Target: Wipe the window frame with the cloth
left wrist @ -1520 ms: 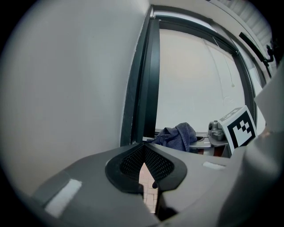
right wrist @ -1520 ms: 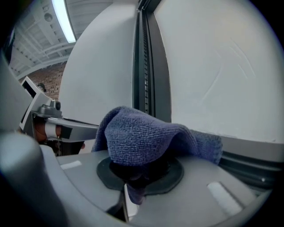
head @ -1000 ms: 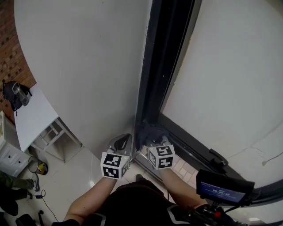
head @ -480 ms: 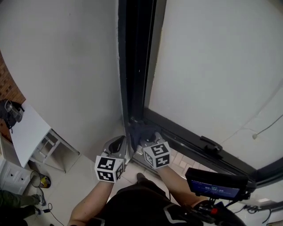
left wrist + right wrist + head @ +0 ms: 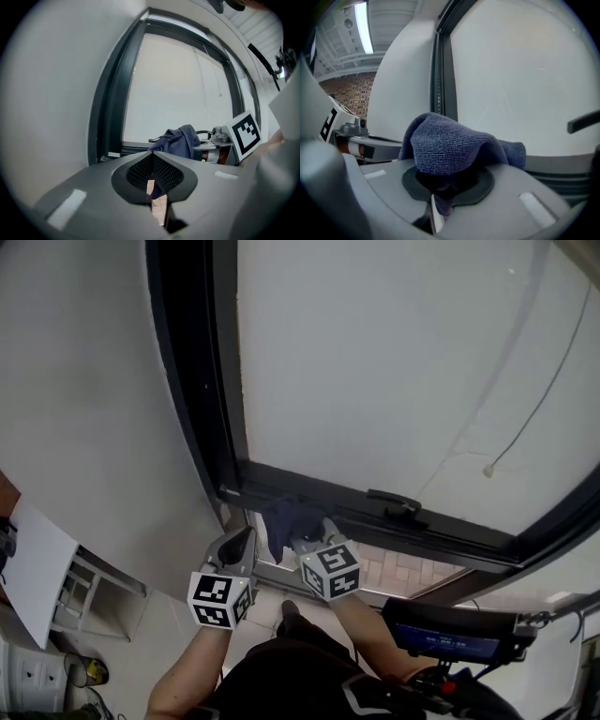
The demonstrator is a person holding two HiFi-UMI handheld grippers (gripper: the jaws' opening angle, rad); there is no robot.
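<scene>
The dark window frame (image 5: pixel 202 409) runs down the left and along a bottom rail (image 5: pixel 441 531). A dark blue cloth (image 5: pixel 285 517) lies bunched against the rail just right of the lower left corner. My right gripper (image 5: pixel 302 538) is shut on the cloth (image 5: pixel 449 143), which drapes over its jaws and hides the fingertips. My left gripper (image 5: pixel 241 543) hangs just left of it, below the corner, shut with nothing in it (image 5: pixel 152 180). From the left gripper view, the cloth (image 5: pixel 180 140) and the right gripper's marker cube (image 5: pixel 244 133) show to the right.
A black window handle (image 5: pixel 395 505) sits on the bottom rail right of the cloth. A white wall (image 5: pixel 84 446) flanks the frame's left side. A white table (image 5: pixel 33 568) stands far below left. A dark device with a lit screen (image 5: pixel 450 638) hangs near my chest.
The head view has swung, so the frame's upright now stands further left and the bottom rail higher. The right gripper with the cloth sits slightly right of the corner; the left gripper keeps beside it.
</scene>
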